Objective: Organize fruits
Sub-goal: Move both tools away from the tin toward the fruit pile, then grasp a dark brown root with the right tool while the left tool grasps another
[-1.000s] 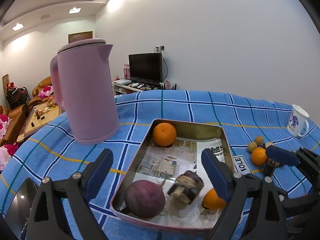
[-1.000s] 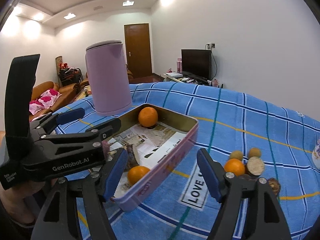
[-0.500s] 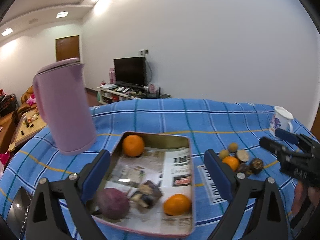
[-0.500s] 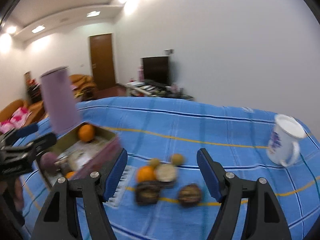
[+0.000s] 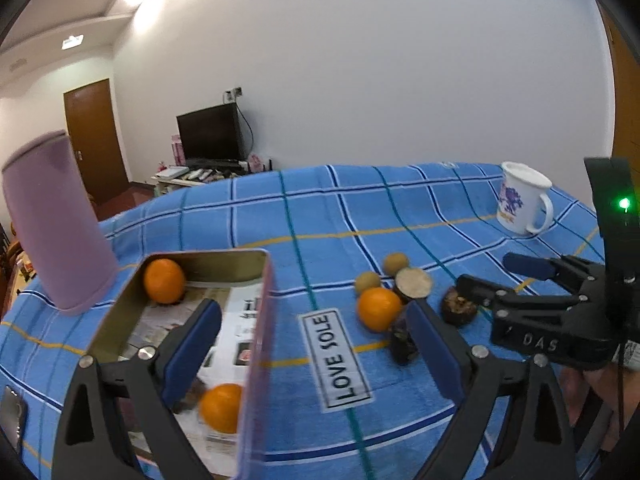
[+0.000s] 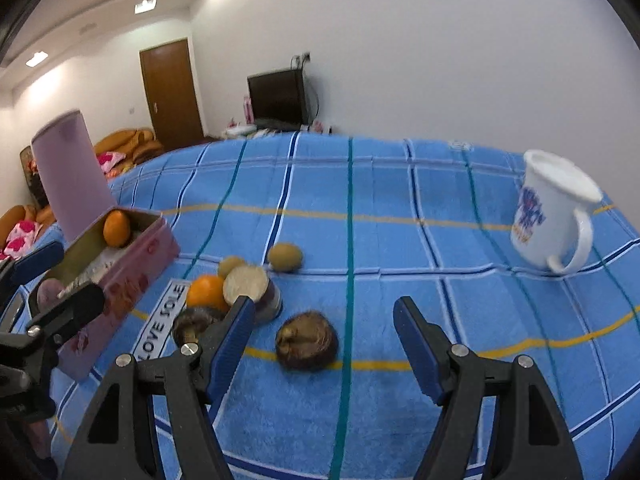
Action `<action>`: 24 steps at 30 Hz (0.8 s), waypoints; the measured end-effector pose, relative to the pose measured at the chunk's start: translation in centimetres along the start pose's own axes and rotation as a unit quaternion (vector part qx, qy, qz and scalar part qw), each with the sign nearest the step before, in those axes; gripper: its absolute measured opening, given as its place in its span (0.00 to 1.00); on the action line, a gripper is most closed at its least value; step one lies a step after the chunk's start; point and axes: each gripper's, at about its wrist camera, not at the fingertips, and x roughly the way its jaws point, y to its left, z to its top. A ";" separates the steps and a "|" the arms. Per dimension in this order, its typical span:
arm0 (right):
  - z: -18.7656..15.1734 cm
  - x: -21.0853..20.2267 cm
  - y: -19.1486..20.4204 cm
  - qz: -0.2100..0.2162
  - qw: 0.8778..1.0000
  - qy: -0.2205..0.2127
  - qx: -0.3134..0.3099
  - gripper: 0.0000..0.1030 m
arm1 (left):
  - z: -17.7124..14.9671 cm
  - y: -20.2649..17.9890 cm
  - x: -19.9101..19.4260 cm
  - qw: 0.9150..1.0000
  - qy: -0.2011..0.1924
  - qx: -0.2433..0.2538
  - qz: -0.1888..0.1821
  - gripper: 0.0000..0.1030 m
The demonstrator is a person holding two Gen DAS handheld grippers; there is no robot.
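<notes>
While both grippers hover with jaws spread and holding nothing, a dark brown fruit (image 6: 306, 340) lies on the blue checked desk (image 6: 400, 184) between the right gripper (image 6: 324, 344) jaws. Just left of them cluster an orange (image 6: 206, 292) and other small fruits. The pink tin (image 5: 256, 344) with two oranges sits between the left gripper (image 5: 314, 350) jaws.

You see a blue tablecloth (image 6: 380, 184) checked with dark blue, white, teal and yellow lines. The tin (image 6: 132, 272) is pink outside, gold inside. The orange (image 6: 206, 292) is bright orange, the mushroom (image 6: 306, 340) brown. The kettle (image 5: 56, 224) is lilac, the mug (image 6: 554, 220) white with purple print.
</notes>
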 end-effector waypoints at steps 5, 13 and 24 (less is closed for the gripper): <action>-0.2 1.3 0.4 0.011 0.999 0.037 -0.007 0.63 | -0.5 -1.1 1.1 1.000 0.018 0.003 -0.014 0.87; -0.8 4.0 0.5 0.028 0.994 0.106 -0.008 0.54 | -0.9 -1.9 1.6 0.999 0.030 0.004 -0.032 0.86; -0.6 2.0 -0.6 0.012 0.998 0.067 0.014 0.41 | -0.8 -3.4 3.1 0.996 0.063 0.018 -0.068 0.74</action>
